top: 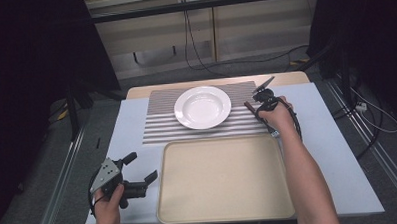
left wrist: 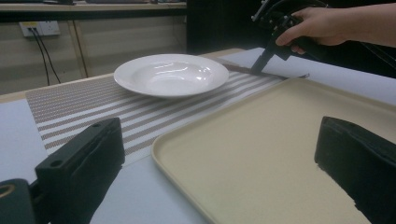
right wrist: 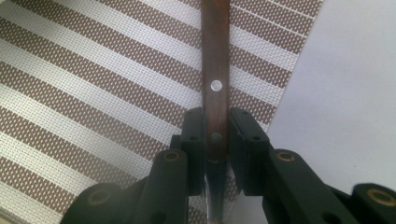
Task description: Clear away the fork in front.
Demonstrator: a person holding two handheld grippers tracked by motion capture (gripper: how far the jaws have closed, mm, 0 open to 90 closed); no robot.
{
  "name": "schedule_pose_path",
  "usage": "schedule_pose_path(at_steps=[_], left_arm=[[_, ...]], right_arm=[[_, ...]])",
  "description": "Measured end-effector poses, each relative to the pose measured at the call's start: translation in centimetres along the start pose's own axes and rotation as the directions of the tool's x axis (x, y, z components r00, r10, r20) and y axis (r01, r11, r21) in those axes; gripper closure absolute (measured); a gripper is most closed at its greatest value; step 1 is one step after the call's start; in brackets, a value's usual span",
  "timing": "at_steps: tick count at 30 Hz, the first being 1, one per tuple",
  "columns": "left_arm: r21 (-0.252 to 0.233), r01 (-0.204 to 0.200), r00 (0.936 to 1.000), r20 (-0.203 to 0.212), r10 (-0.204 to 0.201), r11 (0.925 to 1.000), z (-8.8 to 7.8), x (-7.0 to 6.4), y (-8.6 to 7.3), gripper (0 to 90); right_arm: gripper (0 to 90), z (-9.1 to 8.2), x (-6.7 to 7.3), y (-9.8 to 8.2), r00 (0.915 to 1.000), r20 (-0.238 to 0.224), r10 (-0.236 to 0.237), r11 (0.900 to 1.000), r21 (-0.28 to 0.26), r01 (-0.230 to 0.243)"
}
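- From the high view, your right gripper is down at the right edge of the striped placemat, just beside the white plate. A dark brown wooden handle pokes out by its tips.
- Your left gripper rests on the pale table left of the beige tray, with the jaws spread wide and nothing between them.
- The tray is a smooth rounded rectangle with a raised rim, just in front of the placemat. The plate is round, glossy and deep in the middle.
- Through the left gripper view, your two black blocky jaws stand well apart, the tray's near corner lying between them.
- Farther off, your right hand holds the right gripper pointing down at the placemat's far edge beside the plate.
- Down the right gripper view, your jaws pinch the wooden handle from both sides, the pads flat against it.
- The handle is slim, straight and reddish brown with a fine grain, set with a bright metal rivet and a darker one between the pads.
- It runs straight ahead over the woven brown-and-white mesh of the placemat, near where the mat meets the smooth table.
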State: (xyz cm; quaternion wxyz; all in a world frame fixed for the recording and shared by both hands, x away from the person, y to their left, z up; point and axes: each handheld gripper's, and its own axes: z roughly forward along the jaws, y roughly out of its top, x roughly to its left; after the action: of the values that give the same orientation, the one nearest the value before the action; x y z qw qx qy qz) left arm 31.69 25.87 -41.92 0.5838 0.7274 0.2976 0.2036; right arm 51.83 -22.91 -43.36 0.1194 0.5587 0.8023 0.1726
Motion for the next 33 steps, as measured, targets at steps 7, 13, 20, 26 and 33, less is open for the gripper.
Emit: schedule_pose_path(at_steps=[7, 13, 20, 26, 33], left_arm=[[-0.009, 0.015, 0.9999, 0.005, -0.015, 0.9998, 0.0, -0.1, 0.0, 1.7], [-0.009, 0.018, 0.9998, 0.003, -0.018, 0.9998, -0.1, 0.0, 0.0, 1.7], [-0.005, 0.022, 0.9997, 0.006, -0.022, 0.9997, 0.2, 0.0, 0.0, 1.7], [-0.002, 0.024, 0.9997, -0.002, -0.024, 0.9997, 0.2, 0.0, -0.1, 1.7], [0.001, 0.017, 0.9999, 0.002, -0.017, 0.9999, 0.2, 0.1, -0.1, 1.7]], right_arm=[[76.3, 0.1, 0.3, 0.1, 0.9996, 0.027, 0.003, 1.0, -0.006, -0.003], [76.5, 0.1, -0.3, 0.2, 0.9984, -0.006, 0.057, 0.998, -0.005, -0.057], [76.6, 0.2, -0.1, 0.6, 0.9994, 0.001, 0.035, 0.999, 0.013, -0.035], [76.7, 0.4, -0.1, 1.0, 0.9998, -0.004, 0.018, 0.999, 0.03, -0.018], [77.7, 0.3, -0.1, 1.1, 1.0, -0.002, -0.001, 0.999, 0.045, 0.001]])
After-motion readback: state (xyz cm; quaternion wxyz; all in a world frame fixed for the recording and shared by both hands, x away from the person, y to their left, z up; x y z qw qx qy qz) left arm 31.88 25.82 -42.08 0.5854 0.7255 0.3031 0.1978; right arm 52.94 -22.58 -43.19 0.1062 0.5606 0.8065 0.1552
